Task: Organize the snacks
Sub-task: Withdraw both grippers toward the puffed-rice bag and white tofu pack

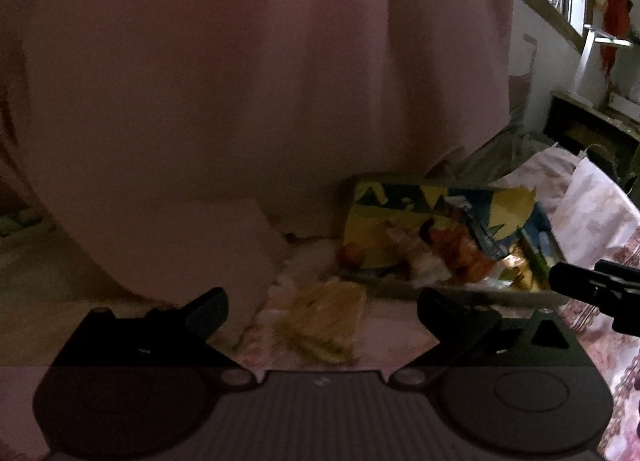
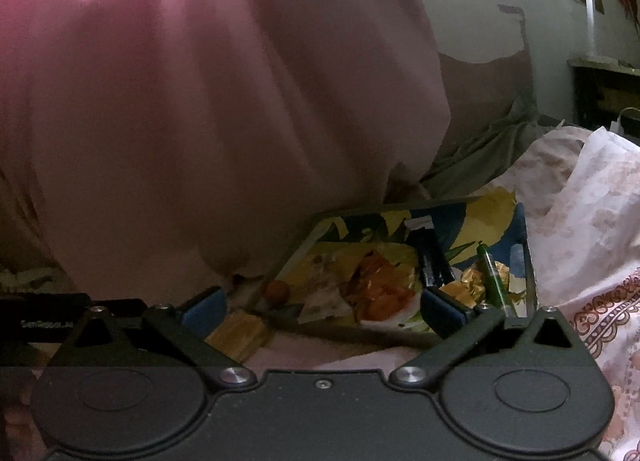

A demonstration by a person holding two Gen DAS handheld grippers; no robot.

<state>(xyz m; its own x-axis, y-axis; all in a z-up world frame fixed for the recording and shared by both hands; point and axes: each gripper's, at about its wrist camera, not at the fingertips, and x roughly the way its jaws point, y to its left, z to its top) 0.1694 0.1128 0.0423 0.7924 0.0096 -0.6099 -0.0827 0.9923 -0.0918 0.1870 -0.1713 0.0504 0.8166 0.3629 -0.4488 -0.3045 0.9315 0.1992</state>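
1. Both claws stand wide open and hold nothing: the left gripper (image 1: 322, 311) and the right gripper (image 2: 322, 307) hover over the bedding.
2. Ahead lies a leaf-patterned tray (image 2: 496, 207) on the floral sheet (image 2: 600, 245).
3. Inside it: orange-wrapped snacks (image 2: 380, 285), a dark blue bar (image 2: 430, 257), a gold-foil sweet (image 2: 474, 279), a green pen (image 2: 494, 273).
4. One yellow snack pack (image 2: 240, 331) lies outside, just before the tray's near edge.
5. A pink curtain (image 2: 200, 101) hangs behind.

Bed (image 2: 592, 261): pink floral sheet. Directly on it: tray (image 2: 400, 331), leaf-print, holding snacks; yellow wafer pack (image 2: 240, 335) just beside tray's near-left corner, outside it. Pink curtain (image 2: 200, 121) hangs down behind tray.
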